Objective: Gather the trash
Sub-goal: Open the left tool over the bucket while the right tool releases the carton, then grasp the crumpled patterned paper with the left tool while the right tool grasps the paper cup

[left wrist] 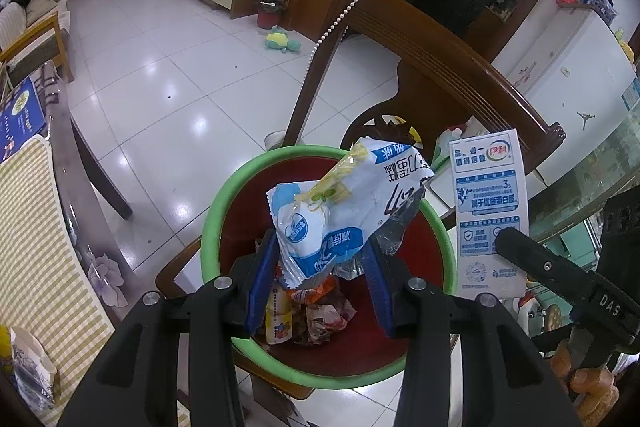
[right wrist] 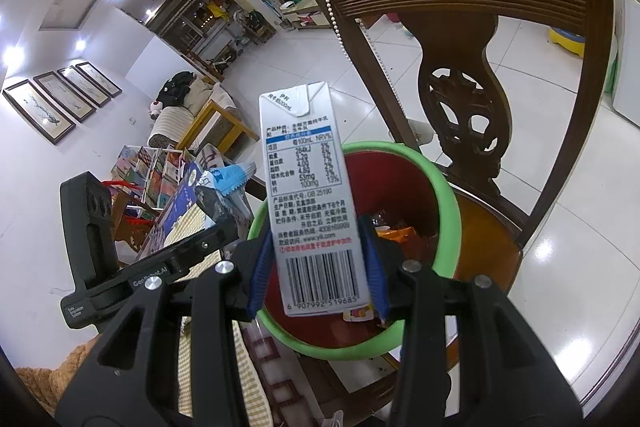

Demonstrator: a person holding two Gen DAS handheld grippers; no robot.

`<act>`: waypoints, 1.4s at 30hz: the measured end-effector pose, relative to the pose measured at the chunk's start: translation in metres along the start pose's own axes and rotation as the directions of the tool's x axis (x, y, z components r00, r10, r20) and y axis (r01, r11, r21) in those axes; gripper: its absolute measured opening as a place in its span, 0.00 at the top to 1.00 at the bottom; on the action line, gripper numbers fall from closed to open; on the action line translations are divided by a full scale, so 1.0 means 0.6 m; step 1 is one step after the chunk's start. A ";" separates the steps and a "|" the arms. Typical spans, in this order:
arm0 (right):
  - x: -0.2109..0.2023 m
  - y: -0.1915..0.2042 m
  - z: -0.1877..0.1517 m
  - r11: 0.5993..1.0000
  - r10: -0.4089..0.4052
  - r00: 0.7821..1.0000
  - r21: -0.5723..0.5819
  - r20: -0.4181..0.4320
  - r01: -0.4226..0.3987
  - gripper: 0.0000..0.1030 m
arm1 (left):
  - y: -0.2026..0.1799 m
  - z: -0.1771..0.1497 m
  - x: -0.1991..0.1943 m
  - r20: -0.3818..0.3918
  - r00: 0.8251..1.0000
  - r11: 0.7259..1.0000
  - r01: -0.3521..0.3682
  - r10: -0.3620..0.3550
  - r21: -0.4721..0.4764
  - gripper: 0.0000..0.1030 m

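The left gripper (left wrist: 320, 263) clamps a crinkled plastic wrapper (left wrist: 332, 211); the right gripper (right wrist: 318, 263) clamps a flat-sided milk carton (right wrist: 312, 195), both above the round green-rimmed bin (left wrist: 224, 203), a carved wooden chair (right wrist: 464, 99) behind it.

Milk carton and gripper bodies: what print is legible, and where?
"www.yili.com" and "GB 25190": side of milk carton.
"6 907992 519685": under its barcode.
"3%": carton's front panel.
"DAS": right gripper body.
Wrapper print and the carton's fine text: too distorted or small to read.
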State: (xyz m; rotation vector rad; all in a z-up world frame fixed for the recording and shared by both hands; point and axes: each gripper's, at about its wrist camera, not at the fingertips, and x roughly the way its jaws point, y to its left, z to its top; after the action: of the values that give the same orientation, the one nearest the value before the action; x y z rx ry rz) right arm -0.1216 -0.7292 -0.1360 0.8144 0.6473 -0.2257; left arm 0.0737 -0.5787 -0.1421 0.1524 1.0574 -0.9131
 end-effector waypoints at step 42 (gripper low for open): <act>0.223 0.454 -0.317 0.884 0.066 0.892 -0.388 -0.447 -0.260 0.18 | 0.470 -0.501 -0.371 -0.103 0.919 0.855 -0.391 0.379 -0.340 0.14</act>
State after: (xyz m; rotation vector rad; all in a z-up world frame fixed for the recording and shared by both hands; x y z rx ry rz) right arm 0.0142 -0.3983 -0.1506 0.4721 0.9890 0.2644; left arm 0.0296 -0.1164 -0.2041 0.0730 1.1532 -0.3469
